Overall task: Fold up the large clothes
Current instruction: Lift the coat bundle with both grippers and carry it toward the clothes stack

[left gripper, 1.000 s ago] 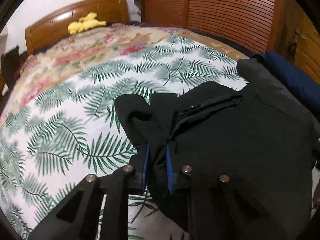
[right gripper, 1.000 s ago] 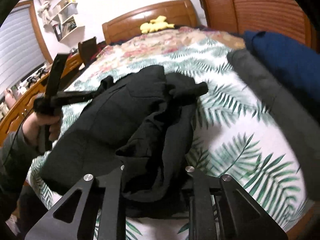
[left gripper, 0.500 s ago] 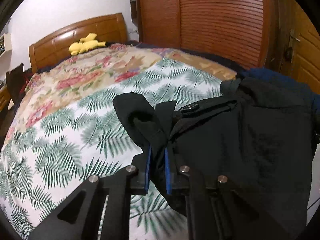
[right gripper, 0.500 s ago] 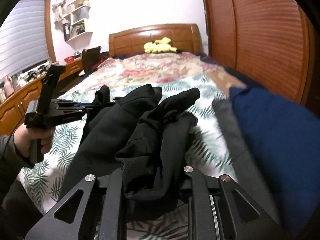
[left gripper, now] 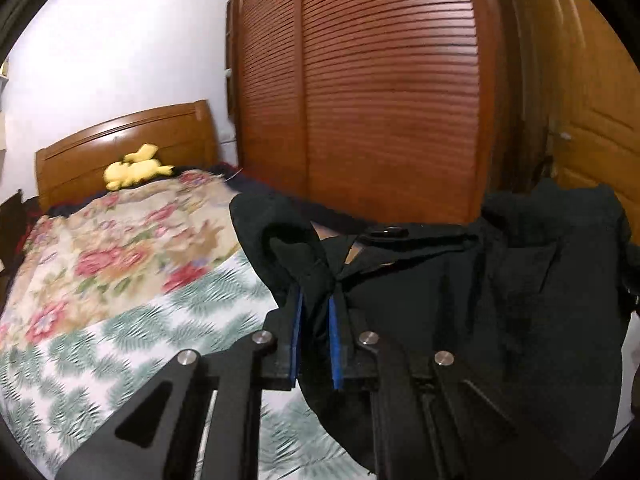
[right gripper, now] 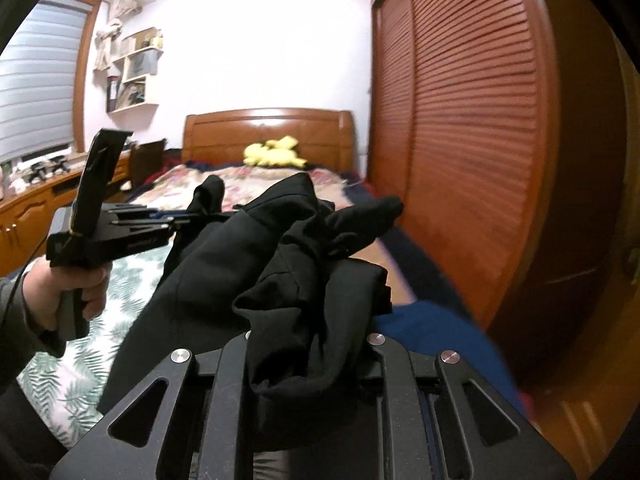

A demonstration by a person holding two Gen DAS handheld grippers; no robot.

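Lifting the black garment [left gripper: 500,300] clear of the bed [left gripper: 120,320], I have both tongs clenched on its top edge: the left tongs [left gripper: 316,332] pinch a bunched corner between blue pads, the right tongs [right gripper: 308,344] bite a thick wad of cloth. A second ago the garment lay draped on the fern-print cover; now it hangs between my two grips, above the mattress, with the louvred wardrobe [left gripper: 380,100] filling the view behind it. From the right wrist I see the hand [right gripper: 68,288] holding the left tool raised to about the same level. I judge the cloth is up for a shake-out, so folding proper has yet to begin.
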